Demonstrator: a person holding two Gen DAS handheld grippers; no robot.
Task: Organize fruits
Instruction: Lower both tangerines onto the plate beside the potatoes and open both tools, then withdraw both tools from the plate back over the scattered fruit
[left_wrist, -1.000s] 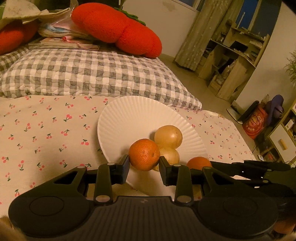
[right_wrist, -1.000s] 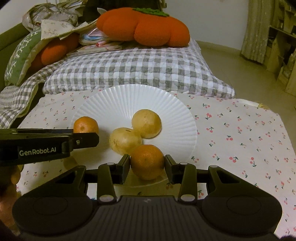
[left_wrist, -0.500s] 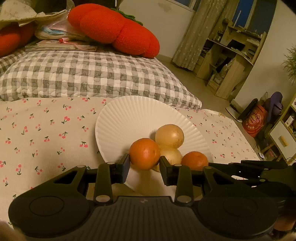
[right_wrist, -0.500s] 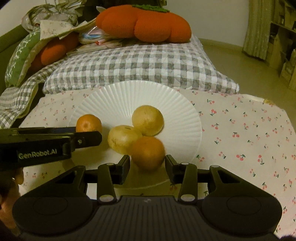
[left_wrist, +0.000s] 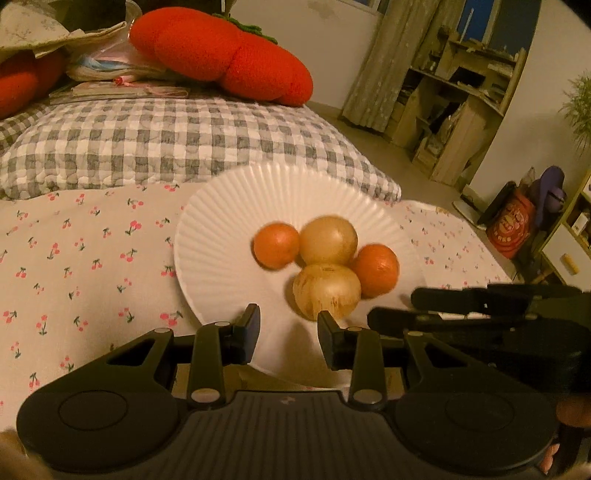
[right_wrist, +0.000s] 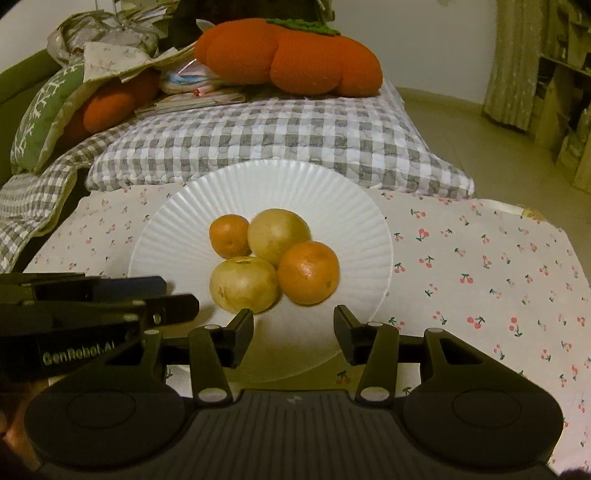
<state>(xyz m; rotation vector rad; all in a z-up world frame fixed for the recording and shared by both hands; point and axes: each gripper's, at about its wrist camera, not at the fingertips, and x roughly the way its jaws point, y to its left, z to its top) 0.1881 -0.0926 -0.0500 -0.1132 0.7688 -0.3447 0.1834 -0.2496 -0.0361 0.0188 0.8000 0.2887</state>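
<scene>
A white ribbed plate (left_wrist: 221, 258) (right_wrist: 184, 240) lies on a cherry-print cloth. On it sit a small orange (left_wrist: 276, 245) (right_wrist: 229, 235), a larger orange (left_wrist: 376, 269) (right_wrist: 308, 272) and two yellow round fruits (left_wrist: 328, 240) (left_wrist: 327, 290), all touching in a cluster. My left gripper (left_wrist: 288, 328) hangs over the plate's near rim, its jaws closing slightly with nothing between them. My right gripper (right_wrist: 293, 321) is just short of the larger orange, jaws opening and empty. Each gripper shows in the other's view: the right gripper (left_wrist: 480, 306), the left gripper (right_wrist: 110, 299).
Behind the plate lies a grey checked pillow (left_wrist: 166, 140) with an orange pumpkin cushion (left_wrist: 221, 55) and papers on it. The cherry-print cloth (right_wrist: 480, 277) ends at the right. Wooden shelves (left_wrist: 461, 92) and bags stand on the floor beyond.
The left gripper let go of the small orange, which now lies on the plate by the far yellow fruit. The right gripper's jaws widened off the larger orange. Both grippers sit further back.
</scene>
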